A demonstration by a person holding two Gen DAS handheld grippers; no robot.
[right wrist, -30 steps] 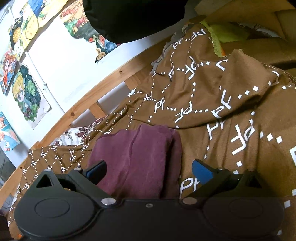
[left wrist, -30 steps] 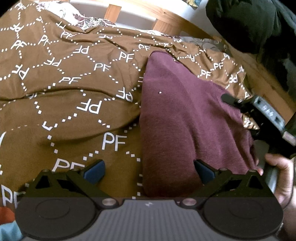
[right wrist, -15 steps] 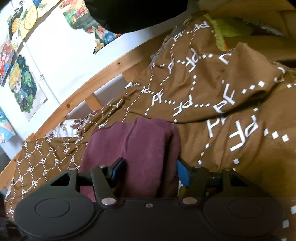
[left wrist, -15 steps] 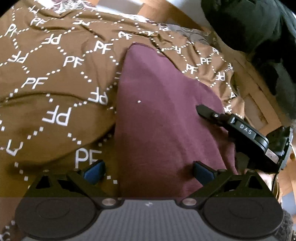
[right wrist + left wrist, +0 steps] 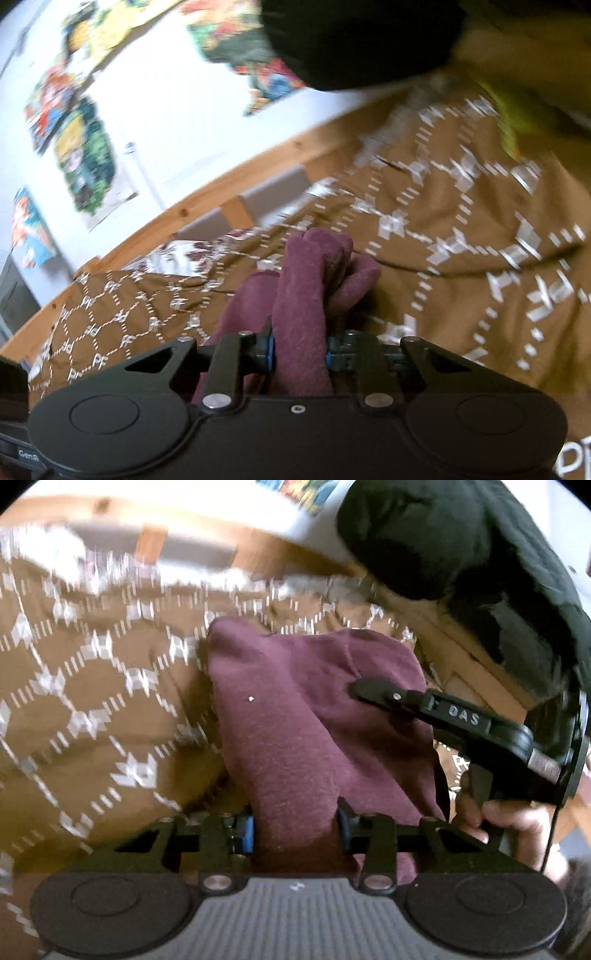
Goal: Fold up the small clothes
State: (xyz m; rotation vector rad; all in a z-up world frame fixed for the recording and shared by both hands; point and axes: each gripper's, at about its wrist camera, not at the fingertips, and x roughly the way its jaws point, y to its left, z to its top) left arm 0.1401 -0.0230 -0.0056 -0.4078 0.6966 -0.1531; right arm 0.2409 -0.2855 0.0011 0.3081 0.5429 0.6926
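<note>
The maroon garment point(image 5: 295, 738) sits pinched at its near edge between the blue pads of the left gripper point(image 5: 295, 829), whose jaws have just been closing and now press the cloth from both sides. Ahead of that gripper the fabric rises in a loose hump, with a tiny white speck on its surface, and spreads away toward the far edge of the bed. To its right, the right gripper point(image 5: 373, 692) reaches in across the cloth, held by a person's hand point(image 5: 517, 823). In the right wrist view the right gripper point(image 5: 299, 354) has also just been closing and clamps a bunched fold of the same maroon garment point(image 5: 303, 295), which stands up between its pads and bulges just beyond them. Under and around the cloth lies a brown blanket point(image 5: 92, 701) with a white dotted diamond pattern. Beyond the blanket runs a wooden bed rail point(image 5: 184, 214), and past that a white wall with colourful posters point(image 5: 85, 162). A dark garment point(image 5: 461, 554) hangs above and to the right.
</note>
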